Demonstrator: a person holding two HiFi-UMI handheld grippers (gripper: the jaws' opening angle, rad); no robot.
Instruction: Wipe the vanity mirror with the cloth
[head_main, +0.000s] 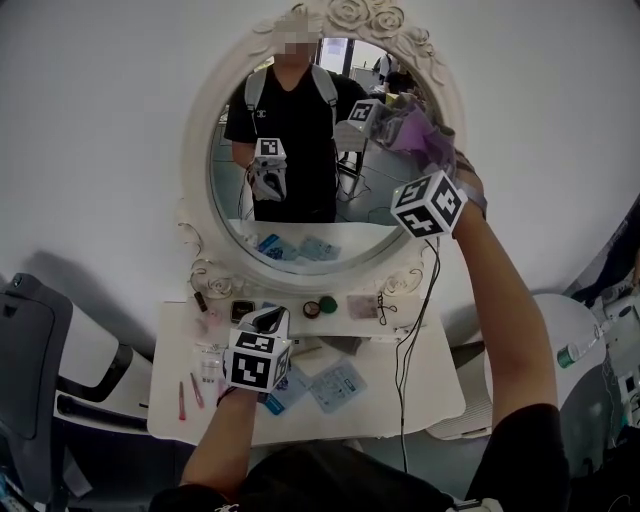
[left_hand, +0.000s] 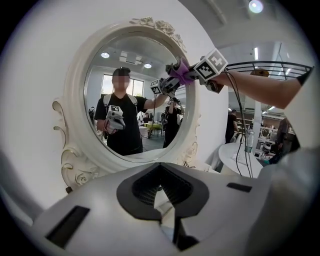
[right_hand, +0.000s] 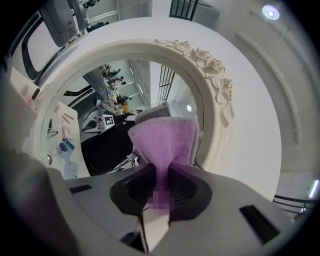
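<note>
The wiping job is going on right now, I think; the right gripper (right_hand: 157, 200) is clenched on the purple cloth (right_hand: 165, 142), with the bottom of the cloth pinched tight between its two jaws and the rest fanning out in front; the cloth is up at the top right part of the vanity mirror (head_main: 300, 215), pressed on the glass just beside the white flowery frame (head_main: 200, 130); the arm is stretched up high to reach there; the left gripper (head_main: 268, 322) is down low, over the white table (head_main: 420, 390) and well apart from the cloth; its jaws are squeezed together with nothing between them, so it is not helping with the wipe; some packets (head_main: 338, 385) and other little things lie on the table under it; so picking up the cloth and bringing it to the glass are done; what is left, I guess, is most of the rubbing, because the cloth sits on only one small spot near the edge and the middle, the left side and the bottom of the glass have no cloth on them; I cannot tell from the glass which parts are clean, since no smears or wet marks show on it
</note>
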